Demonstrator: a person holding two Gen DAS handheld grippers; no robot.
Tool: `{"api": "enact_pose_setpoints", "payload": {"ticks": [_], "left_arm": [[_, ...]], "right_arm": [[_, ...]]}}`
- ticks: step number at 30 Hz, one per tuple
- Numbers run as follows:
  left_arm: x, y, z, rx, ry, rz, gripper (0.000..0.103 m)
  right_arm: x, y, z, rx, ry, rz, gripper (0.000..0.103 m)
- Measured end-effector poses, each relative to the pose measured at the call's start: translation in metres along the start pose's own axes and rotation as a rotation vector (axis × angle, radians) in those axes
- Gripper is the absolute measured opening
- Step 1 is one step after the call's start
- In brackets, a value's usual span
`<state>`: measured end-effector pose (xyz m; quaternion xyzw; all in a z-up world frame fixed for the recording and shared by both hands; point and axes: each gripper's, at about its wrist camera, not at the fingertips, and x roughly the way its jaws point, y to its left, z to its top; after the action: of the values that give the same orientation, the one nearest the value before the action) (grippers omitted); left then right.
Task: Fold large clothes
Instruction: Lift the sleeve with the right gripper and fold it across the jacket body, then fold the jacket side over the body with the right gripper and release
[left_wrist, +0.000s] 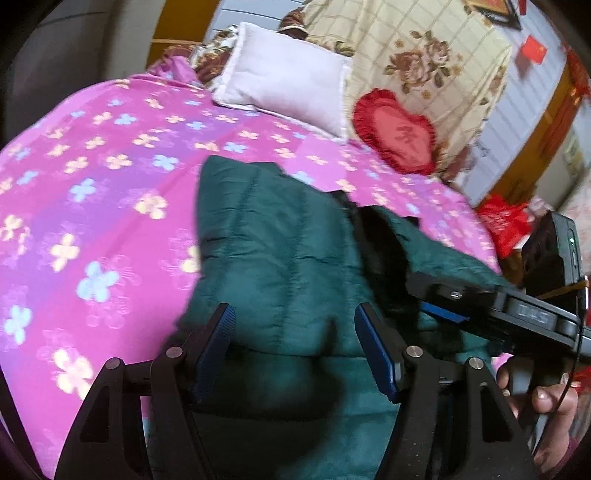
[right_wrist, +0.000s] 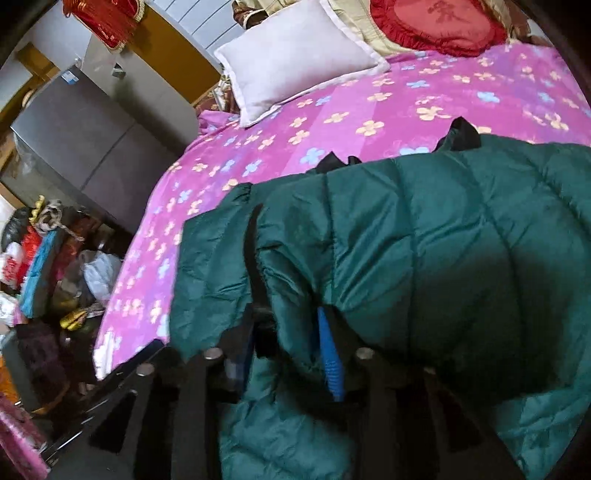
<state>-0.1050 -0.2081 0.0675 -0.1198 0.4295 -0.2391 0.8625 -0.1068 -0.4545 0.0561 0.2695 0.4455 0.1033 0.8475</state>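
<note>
A dark green quilted jacket (left_wrist: 280, 240) (right_wrist: 424, 240) with black trim lies spread on a bed covered by a pink flowered sheet (left_wrist: 92, 184) (right_wrist: 369, 103). My left gripper (left_wrist: 295, 332) hovers open just over the jacket's near part, with nothing between its blue pads. My right gripper (right_wrist: 284, 332) is sunk into the jacket's near edge. Its jaws stand apart, a loose fold of green cloth drapes between them, and the fabric hides much of the fingers. One blue pad (right_wrist: 330, 362) shows. In the left wrist view the right gripper (left_wrist: 439, 310) reaches in from the right, held by a hand (left_wrist: 546, 398).
A white pillow (left_wrist: 288, 81) (right_wrist: 295, 62) and a red heart cushion (left_wrist: 399, 133) (right_wrist: 439, 22) lie at the head of the bed. A grey cabinet (right_wrist: 92, 147) and a heap of bags and clutter (right_wrist: 44, 266) stand beside the bed. A red bag (left_wrist: 506, 221) sits past the other edge.
</note>
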Motion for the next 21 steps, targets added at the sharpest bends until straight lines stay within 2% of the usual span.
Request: {"api": "enact_pose_setpoints", "payload": {"ticks": [1, 3, 5, 8, 11, 14, 16, 17, 18, 21], "left_arm": [[0.0, -0.003, 0.0, 0.002, 0.004, -0.025, 0.05], [0.0, -0.008, -0.002, 0.002, 0.012, -0.063, 0.055], [0.002, -0.016, -0.002, 0.0, 0.021, -0.083, 0.056], [0.006, -0.031, 0.003, -0.006, 0.024, -0.102, 0.056], [0.022, -0.046, 0.012, -0.014, 0.009, -0.067, 0.06], [0.052, -0.058, 0.019, -0.059, 0.07, -0.033, 0.059], [0.064, -0.064, 0.02, -0.062, 0.089, -0.029, 0.041], [0.067, -0.07, 0.022, -0.027, 0.095, -0.017, 0.015], [0.066, -0.075, 0.024, 0.013, 0.091, 0.002, 0.003], [0.046, -0.085, 0.028, 0.096, 0.011, 0.031, 0.0]], "right_arm": [[-0.009, 0.002, -0.001, -0.005, 0.005, 0.007, 0.054], [-0.031, 0.007, -0.004, -0.034, -0.017, -0.002, 0.056], [-0.065, 0.011, -0.009, -0.092, -0.058, -0.019, 0.059], [-0.116, 0.005, -0.016, -0.158, -0.138, -0.107, 0.07], [-0.163, -0.017, -0.02, -0.159, -0.206, -0.192, 0.074], [-0.198, -0.046, -0.021, -0.097, -0.256, -0.244, 0.074], [-0.221, -0.072, -0.023, -0.011, -0.299, -0.266, 0.074], [-0.227, -0.082, -0.024, 0.018, -0.314, -0.267, 0.074], [-0.232, -0.089, -0.025, 0.039, -0.325, -0.268, 0.074], [-0.235, -0.106, -0.028, 0.079, -0.34, -0.292, 0.074]]}}
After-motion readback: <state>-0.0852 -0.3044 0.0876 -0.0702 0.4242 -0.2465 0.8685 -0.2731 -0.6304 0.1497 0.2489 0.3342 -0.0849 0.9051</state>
